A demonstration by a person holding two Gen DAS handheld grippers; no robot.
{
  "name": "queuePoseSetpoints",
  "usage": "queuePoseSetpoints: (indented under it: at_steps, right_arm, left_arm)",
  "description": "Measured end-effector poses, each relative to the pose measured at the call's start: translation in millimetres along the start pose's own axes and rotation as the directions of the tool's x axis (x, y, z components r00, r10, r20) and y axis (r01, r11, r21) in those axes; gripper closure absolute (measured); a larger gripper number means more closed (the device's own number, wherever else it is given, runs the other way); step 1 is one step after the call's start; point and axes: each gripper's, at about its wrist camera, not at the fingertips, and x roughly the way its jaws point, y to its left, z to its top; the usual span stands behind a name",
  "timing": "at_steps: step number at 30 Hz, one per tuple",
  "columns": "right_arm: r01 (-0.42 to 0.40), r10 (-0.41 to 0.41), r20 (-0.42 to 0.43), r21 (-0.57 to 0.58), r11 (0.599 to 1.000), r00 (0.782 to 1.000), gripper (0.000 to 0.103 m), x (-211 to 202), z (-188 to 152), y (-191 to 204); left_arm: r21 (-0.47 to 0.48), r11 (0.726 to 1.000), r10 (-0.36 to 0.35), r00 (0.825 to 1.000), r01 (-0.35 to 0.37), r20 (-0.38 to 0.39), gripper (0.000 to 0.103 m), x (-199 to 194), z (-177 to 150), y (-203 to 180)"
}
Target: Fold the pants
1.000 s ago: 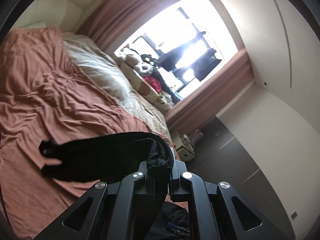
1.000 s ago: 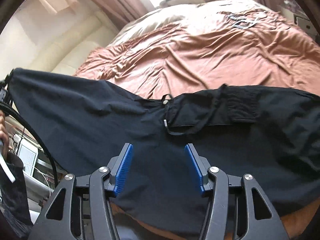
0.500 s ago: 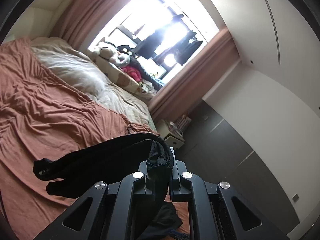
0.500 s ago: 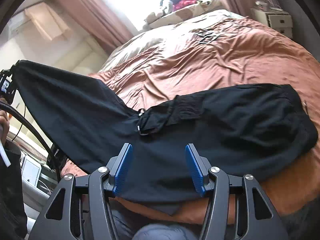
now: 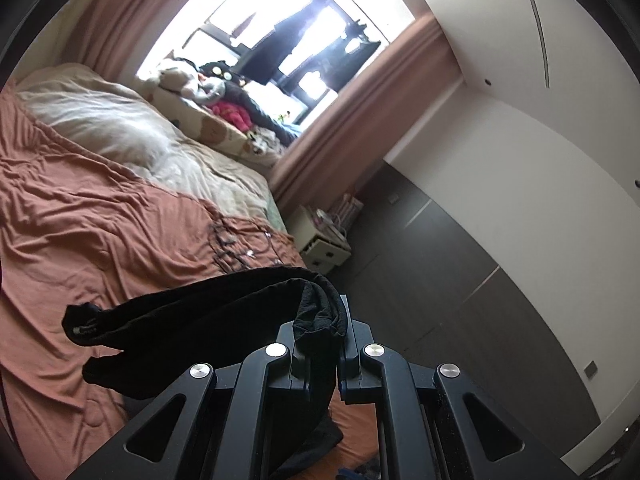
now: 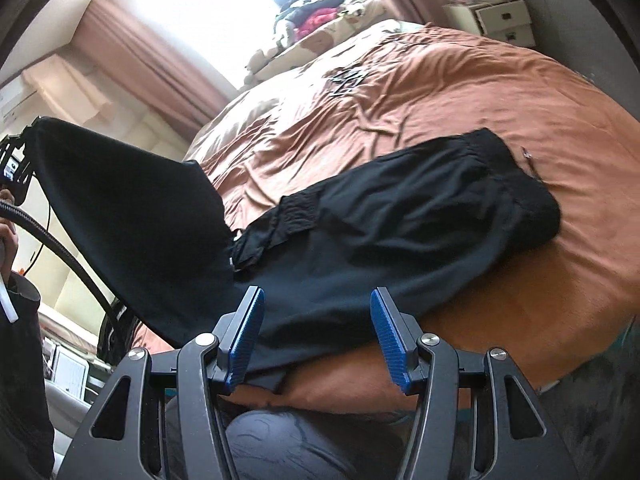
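Lifting one end of the pants (image 6: 360, 240) clear of the bed (image 6: 460, 92), the left claw (image 5: 320, 332) is clamped tight on a bunched black hem, cloth pinched between its jaws at the lower middle of the left view. From there the fabric runs off to lower left and sags toward the orange cover. In the right view the rest of the pants lies across the middle of the frame, waistband end at right near the bed's rounded edge, the raised leg stretched like a sail up to the upper left.

The right claw (image 6: 316, 332) hangs spread over the near edge of the cloth at bottom centre, blue pads apart, gripping nothing.

Looks like the fold-over step: one leg end is up and wants carrying across onto the other half. Next move, by my reckoning, calls for the right claw to pin or take the near edge so the layers line up.

Room? Plenty of bare cover toward the top of the frame. The near bed edge runs close under the pants at the bottom, so cloth could slip off there.
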Motion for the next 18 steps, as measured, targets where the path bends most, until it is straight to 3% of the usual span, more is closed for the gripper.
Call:
queuePoseSetpoints:
  at_steps: [10,18]
  right_arm:
    - [0.037,-0.04,0.038,0.079,0.996,0.999,0.05,-29.9,-11.6,-37.0]
    - [0.047,-0.054,0.045,0.15,0.988,0.998,0.05,-33.4,-19.0,-56.5]
  left_arm:
    - [-0.014,0.999,-0.051,0.994,0.05,-0.096,0.094,79.3,-24.5,-20.7]
    - [-0.021,0.995,-0.101,0.977,0.099,-0.189,0.094,141.1,-52.5,-37.6]
